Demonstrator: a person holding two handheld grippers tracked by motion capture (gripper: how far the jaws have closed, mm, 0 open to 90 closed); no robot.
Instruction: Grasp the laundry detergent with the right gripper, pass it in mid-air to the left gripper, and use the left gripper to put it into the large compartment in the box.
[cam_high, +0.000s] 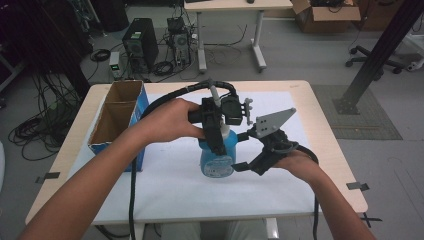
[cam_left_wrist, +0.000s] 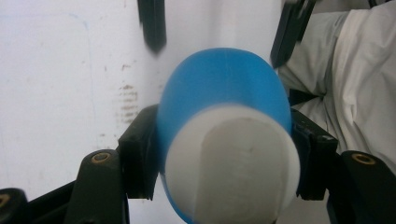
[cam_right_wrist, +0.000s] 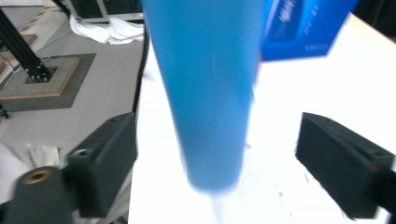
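A blue bottle (cam_high: 217, 159) with a label stands upright over the middle of the white mat (cam_high: 175, 192). My left gripper (cam_high: 220, 142) comes down on it from above. In the left gripper view the left gripper (cam_left_wrist: 224, 154) has its jaws pressed against both sides of the blue bottle (cam_left_wrist: 224, 88), just below its white cap (cam_left_wrist: 233, 163). My right gripper (cam_high: 241, 151) sits low at the bottle's right side. In the right gripper view the blue bottle (cam_right_wrist: 205, 84) rises between the spread jaws of the right gripper (cam_right_wrist: 219, 158), with a gap on each side.
An open blue cardboard box (cam_high: 117, 117) stands on the left part of the table; its side is the blue box (cam_right_wrist: 303, 23) behind the bottle. Cables trail from both grippers. Computers, cables and another desk are on the floor beyond the table's far edge.
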